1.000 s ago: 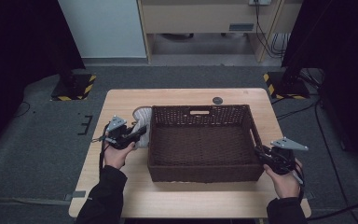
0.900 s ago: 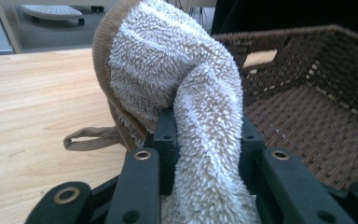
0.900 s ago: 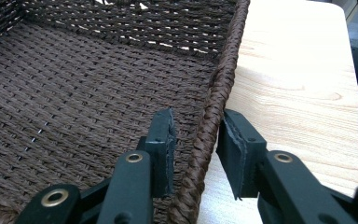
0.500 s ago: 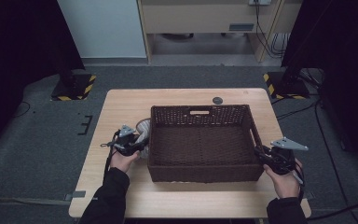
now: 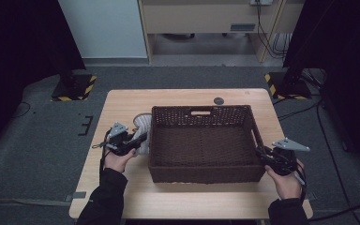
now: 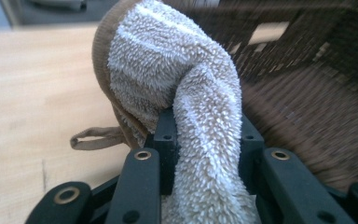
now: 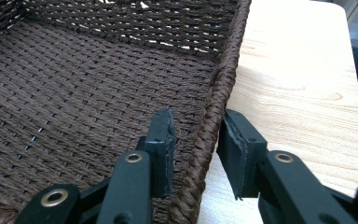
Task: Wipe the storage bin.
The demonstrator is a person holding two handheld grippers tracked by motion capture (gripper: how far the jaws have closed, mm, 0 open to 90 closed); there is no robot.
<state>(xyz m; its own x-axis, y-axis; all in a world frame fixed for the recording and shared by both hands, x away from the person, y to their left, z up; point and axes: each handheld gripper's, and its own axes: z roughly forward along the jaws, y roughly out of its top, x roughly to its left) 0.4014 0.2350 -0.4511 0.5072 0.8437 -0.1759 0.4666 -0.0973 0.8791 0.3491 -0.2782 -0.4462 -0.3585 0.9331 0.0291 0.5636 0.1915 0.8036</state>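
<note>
Our left gripper's [image 6: 205, 135] jaws pinch the fleecy sock [image 6: 177, 84]; the right gripper's [image 7: 196, 154] straddle the wicker basket's rim [image 7: 223, 84], seemingly gripping; the dangling sock may snag there.

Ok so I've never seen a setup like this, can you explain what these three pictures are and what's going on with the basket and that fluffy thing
A person sits at a wooden table holding a hand tool with two black jaws in each hand. The high view looks down from above. The other two pictures come from cameras riding on the tools, looking along their jaws. On the table stands a dark woven basket, with a small dark round thing behind it. The left gripper is shut on a fluffy pale sock with a brown cuff, just beside the basket's left wall. The right gripper straddles the basket's right rim; whether its jaws actually pinch it is hard to tell.
</note>
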